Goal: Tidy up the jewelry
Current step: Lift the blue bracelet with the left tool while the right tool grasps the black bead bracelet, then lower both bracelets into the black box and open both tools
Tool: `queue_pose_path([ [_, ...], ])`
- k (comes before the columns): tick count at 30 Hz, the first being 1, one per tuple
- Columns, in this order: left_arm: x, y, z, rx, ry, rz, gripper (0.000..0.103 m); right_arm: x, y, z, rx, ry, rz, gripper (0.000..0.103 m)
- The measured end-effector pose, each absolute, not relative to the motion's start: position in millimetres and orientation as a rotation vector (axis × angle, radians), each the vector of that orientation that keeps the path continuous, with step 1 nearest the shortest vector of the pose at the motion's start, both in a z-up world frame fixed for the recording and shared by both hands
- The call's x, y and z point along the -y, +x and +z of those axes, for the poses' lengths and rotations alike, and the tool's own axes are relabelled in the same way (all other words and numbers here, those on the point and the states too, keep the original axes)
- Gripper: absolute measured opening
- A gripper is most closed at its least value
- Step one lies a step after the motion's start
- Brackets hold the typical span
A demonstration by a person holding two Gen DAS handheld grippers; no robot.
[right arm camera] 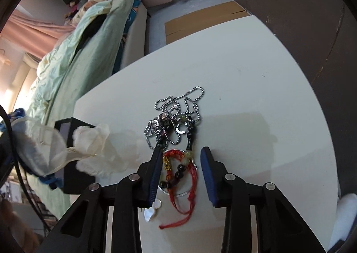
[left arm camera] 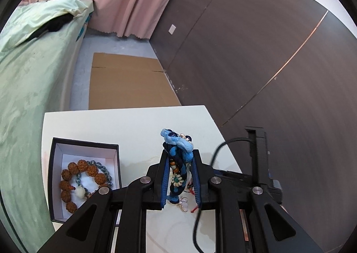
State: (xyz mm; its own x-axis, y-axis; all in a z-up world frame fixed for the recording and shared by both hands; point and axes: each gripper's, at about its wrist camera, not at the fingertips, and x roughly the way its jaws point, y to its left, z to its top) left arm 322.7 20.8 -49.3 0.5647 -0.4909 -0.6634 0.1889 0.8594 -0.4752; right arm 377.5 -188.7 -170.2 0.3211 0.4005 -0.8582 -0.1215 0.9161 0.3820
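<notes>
The left claw (left arm camera: 179, 174) is pinching a blue braided bracelet (left arm camera: 177, 152) with small beads and a flower charm, held upright between its pads above the white desk (left arm camera: 133, 128). The open black jewelry box (left arm camera: 84, 145) sits at the desk's left edge, already holding a brown rudraksha-seed bracelet (left arm camera: 73, 177) and a grey bead bracelet (left arm camera: 104, 170). The step in hand looks like carrying the blue bracelet over to that box.

To do it well, I would move the left claw toward the left edge until the bracelet hangs over the box's white floor, lower it inside the walls, and only then let the jaws part, so the dangling lower loop does not catch on the rim. Aim for the bare floor at the far side of the box so it does not land on the seed beads.

The right claw (right arm camera: 180, 168) is spread wide and empty, low over the remaining pile near the desk's near edge: a steel chain necklace (right arm camera: 178, 105), a black bead strand (right arm camera: 189, 134), and a red cord bracelet (right arm camera: 180, 177) with dark beads lying between its jaws. These are tangled together, so the next pick calls for pinching one cord alone. Gripping a single red strand away from the chain should keep the pile from being dragged along.
</notes>
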Motion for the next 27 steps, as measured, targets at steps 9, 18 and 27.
queue_pose_path([
  [9, -26, 317, -27, -0.87, -0.331, -0.381, 0.02, 205, 367, -146, -1.123, 0.371, 0.434, 0.01],
  [18, -49, 306, -9, -0.839, -0.311, -0.319, 0.02, 221, 349, -110, -1.027, 0.509, 0.513, 0.01],
  [27, -75, 296, -2, -0.824, -0.311, -0.26, 0.02, 202, 342, -86, -0.952, 0.562, 0.586, 0.01],
])
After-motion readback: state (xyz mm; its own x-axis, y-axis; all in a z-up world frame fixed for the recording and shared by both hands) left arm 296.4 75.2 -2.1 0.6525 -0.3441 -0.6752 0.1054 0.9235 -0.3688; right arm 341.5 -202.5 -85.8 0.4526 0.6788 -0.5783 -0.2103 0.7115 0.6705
